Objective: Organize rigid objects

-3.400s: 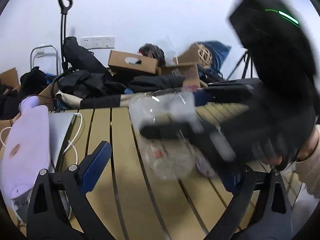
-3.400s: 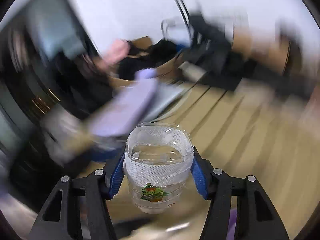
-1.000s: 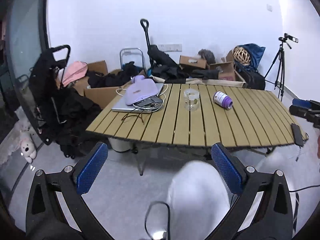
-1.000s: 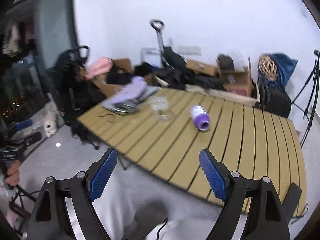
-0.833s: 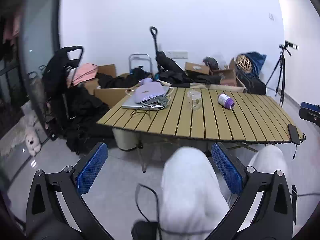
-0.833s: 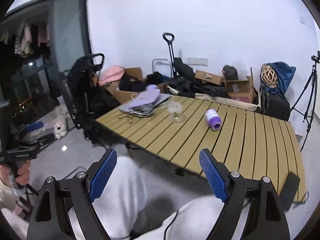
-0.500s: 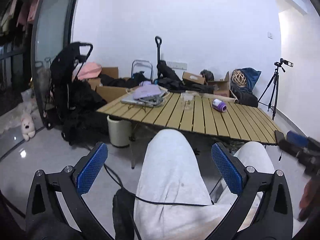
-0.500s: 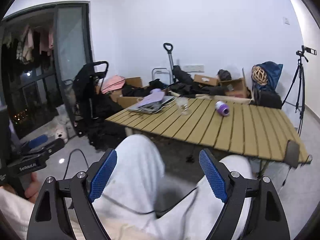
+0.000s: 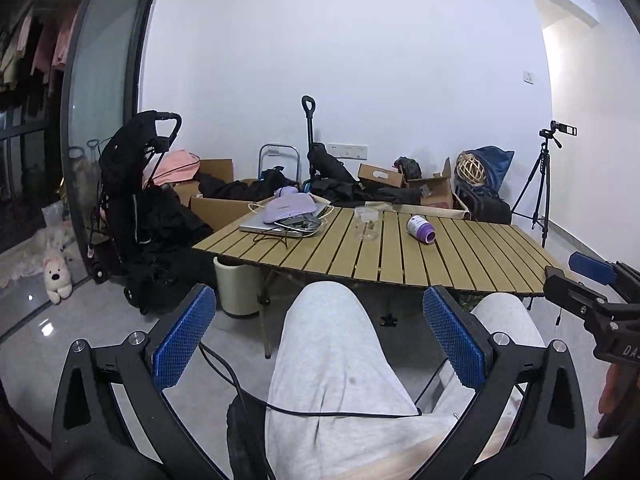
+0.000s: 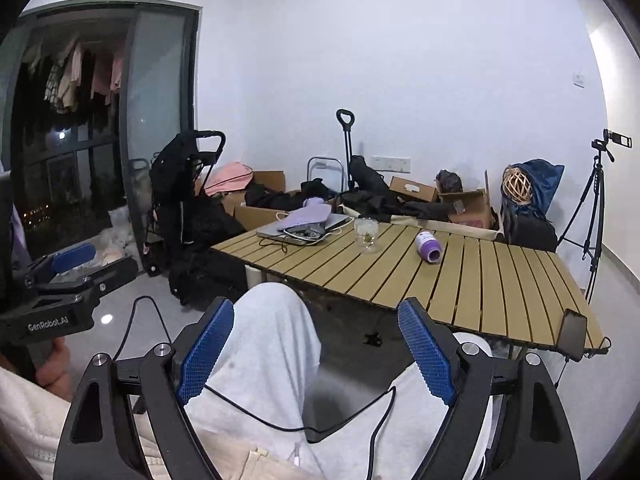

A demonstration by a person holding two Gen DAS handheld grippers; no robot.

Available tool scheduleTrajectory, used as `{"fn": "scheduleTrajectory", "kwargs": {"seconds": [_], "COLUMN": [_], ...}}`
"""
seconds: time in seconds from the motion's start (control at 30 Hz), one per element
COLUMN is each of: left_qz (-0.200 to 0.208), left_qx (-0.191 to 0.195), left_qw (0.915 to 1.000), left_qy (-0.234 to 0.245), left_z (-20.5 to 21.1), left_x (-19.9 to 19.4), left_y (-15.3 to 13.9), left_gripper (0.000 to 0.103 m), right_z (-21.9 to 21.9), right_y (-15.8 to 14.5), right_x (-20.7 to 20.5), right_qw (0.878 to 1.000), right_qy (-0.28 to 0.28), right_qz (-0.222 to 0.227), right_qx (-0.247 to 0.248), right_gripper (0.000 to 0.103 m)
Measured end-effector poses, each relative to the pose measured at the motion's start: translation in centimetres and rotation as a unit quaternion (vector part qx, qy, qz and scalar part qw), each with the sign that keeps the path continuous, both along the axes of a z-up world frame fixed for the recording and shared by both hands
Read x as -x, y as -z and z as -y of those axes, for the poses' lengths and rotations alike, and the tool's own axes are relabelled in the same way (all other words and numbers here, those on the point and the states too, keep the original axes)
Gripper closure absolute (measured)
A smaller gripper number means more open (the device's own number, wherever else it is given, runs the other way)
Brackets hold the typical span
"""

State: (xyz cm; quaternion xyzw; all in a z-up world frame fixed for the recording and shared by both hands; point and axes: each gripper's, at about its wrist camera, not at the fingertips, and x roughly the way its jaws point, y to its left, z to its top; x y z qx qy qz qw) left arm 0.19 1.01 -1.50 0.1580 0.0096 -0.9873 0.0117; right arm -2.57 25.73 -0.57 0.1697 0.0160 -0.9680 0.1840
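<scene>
A clear plastic jar [image 9: 366,223] [image 10: 366,234] stands upright on the slatted wooden table [image 9: 460,264] [image 10: 500,284]. To its right a purple-capped white bottle [image 9: 420,230] [image 10: 429,245] lies on its side. Both grippers are far back from the table, above a seated person's grey-trousered knees [image 9: 332,360]. My left gripper [image 9: 318,338] is open and empty. My right gripper [image 10: 316,348] is open and empty too. Each gripper also shows at the edge of the other's view.
A laptop [image 9: 280,224] with a lilac pouch [image 9: 290,206] and cables lies on the table's left part. A black phone [image 10: 574,334] sits at the near right corner. Boxes, bags, a stroller [image 9: 140,200] and a tripod [image 9: 540,184] crowd the floor around the table.
The right gripper held the clear jar earlier; now the jar stands on the table. Both grippers have drawn far back from the table and sunk to the person's lap.
</scene>
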Motion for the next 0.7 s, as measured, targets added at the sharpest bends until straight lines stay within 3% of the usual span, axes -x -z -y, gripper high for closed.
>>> {"fn": "scheduleTrajectory", "kwargs": {"seconds": [0.33,0.7], "left_qz": [-0.001,-0.033], "left_qx": [0.001,0.012], "left_qw": [1.0000,0.9994], "left_qy": [0.009,0.005], "left_z": [0.0,-0.2], "left_x": [-0.3,-1.4], "left_y": [0.0,-0.4], "left_gripper": [0.000,0.000], "right_z": [-0.6,-0.6], "right_y": [-0.4,-0.4], "right_x": [-0.5,-0.7], "right_qw": [1.000,1.000], "right_qy": [0.005,0.002], "right_qz": [-0.014,-0.015], "right_qx": [0.010,0.010], "right_gripper": [0.014,0.014]}}
